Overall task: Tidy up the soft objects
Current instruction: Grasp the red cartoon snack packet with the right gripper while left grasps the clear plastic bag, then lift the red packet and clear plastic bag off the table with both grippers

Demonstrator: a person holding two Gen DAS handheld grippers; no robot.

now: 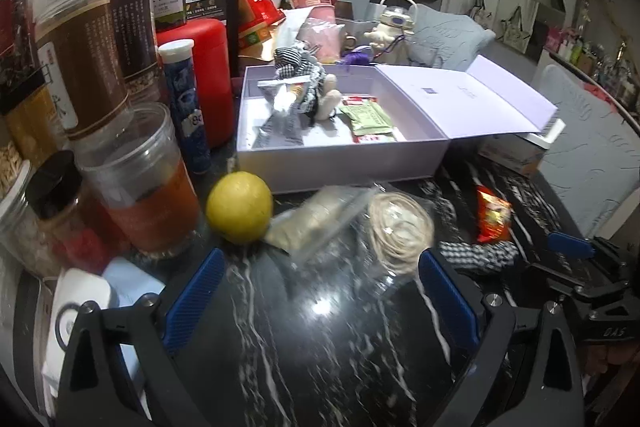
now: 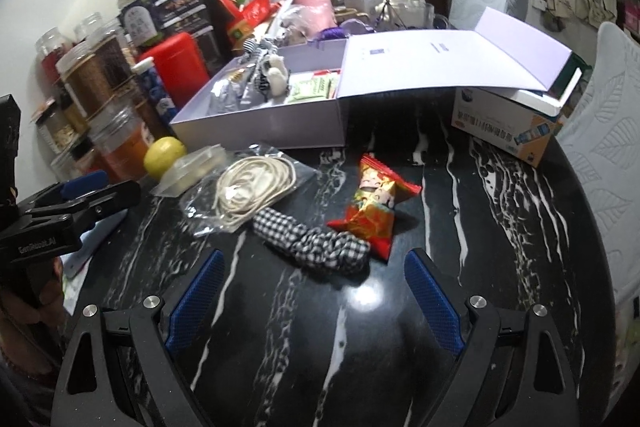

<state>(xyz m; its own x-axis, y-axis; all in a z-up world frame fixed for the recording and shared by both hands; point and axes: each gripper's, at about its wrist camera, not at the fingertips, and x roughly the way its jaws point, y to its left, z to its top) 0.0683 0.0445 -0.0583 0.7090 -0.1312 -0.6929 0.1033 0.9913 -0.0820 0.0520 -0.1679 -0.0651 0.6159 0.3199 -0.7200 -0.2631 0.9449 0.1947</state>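
A black marble table with white veins (image 2: pixel 500 211) fills both views. Toward its back sits an open pale lilac cardboard box (image 2: pixel 260 125) with its lid folded flat to the right; inside lie silver foil packets, green sachets and a small plush toy in black-and-white check cloth (image 1: pixel 316 87). Clear plastic jars with brown contents (image 1: pixel 84 67) crowd the table's left side, beside a red canister. In front of the box, from left to right, lie a yellow lemon (image 2: pixel 165 151), a clear bag holding a coil of cream cord (image 2: pixel 252 187), a black-and-white checked fabric scrunchie (image 2: pixel 316 241), and a red and gold snack packet (image 2: pixel 374 209) touching the scrunchie. The right gripper (image 2: pixel 314 297) hovers just before the scrunchie, blue pads wide apart, holding nothing. The left gripper (image 1: pixel 320 291) hangs before the cord bag, jaws likewise spread and empty.
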